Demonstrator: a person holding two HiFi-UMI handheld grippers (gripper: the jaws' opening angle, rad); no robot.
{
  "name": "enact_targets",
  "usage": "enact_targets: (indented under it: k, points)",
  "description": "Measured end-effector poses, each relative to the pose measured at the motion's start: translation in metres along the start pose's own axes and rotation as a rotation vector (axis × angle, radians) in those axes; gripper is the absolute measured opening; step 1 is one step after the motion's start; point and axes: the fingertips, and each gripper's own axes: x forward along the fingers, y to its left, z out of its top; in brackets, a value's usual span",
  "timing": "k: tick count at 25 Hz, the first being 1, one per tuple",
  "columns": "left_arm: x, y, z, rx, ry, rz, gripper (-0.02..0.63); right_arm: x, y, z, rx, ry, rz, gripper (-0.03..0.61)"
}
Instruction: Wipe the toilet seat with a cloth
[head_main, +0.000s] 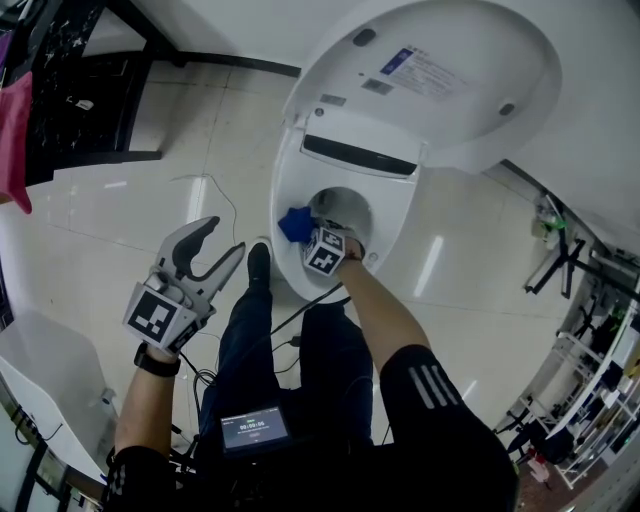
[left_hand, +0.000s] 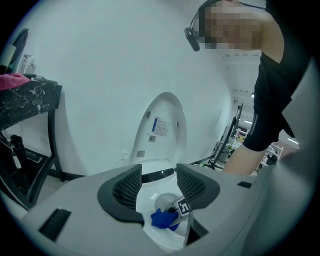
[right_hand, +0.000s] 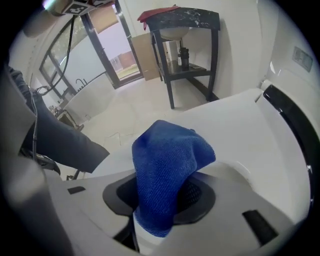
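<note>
A white toilet (head_main: 395, 215) stands with its lid (head_main: 440, 70) raised. My right gripper (head_main: 312, 232) is shut on a blue cloth (head_main: 296, 224), pressing it on the seat's front left rim. In the right gripper view the blue cloth (right_hand: 167, 175) bulges out between the jaws over the white seat (right_hand: 235, 130). My left gripper (head_main: 212, 252) hangs open and empty over the floor, left of the toilet. In the left gripper view the jaws stand apart, framing the toilet bowl (left_hand: 160, 202), the cloth (left_hand: 162, 219) and the right gripper's marker cube (left_hand: 183, 206).
A black-framed stand (head_main: 85, 90) with a pink cloth (head_main: 12, 140) sits at the far left. The same stand (right_hand: 187, 35) appears behind the toilet in the right gripper view. Cables (head_main: 215, 195) trail on the tiled floor. Racks and clutter (head_main: 590, 340) fill the right side.
</note>
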Motion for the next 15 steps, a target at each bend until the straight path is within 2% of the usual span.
enact_targets:
  k: [2,5,7,10,15]
  points:
    - [-0.001,-0.005,0.0,-0.001,-0.001,-0.005,0.222,0.001,0.014,-0.006,0.003,0.027,0.073,0.167]
    - [-0.003,-0.013,0.004,0.007,-0.003,-0.017,0.222,-0.002,0.052,-0.014,-0.021,0.084,0.251,0.167]
    - [-0.005,-0.018,0.01,0.015,-0.005,-0.021,0.222,-0.012,0.066,-0.007,-0.011,0.068,0.312,0.167]
    - [-0.009,-0.026,0.021,0.028,-0.013,-0.02,0.222,-0.032,0.05,0.004,0.121,-0.014,0.244,0.167]
    - [-0.011,-0.038,0.056,0.08,-0.041,-0.038,0.222,-0.093,-0.018,0.024,0.337,-0.231,0.018,0.167]
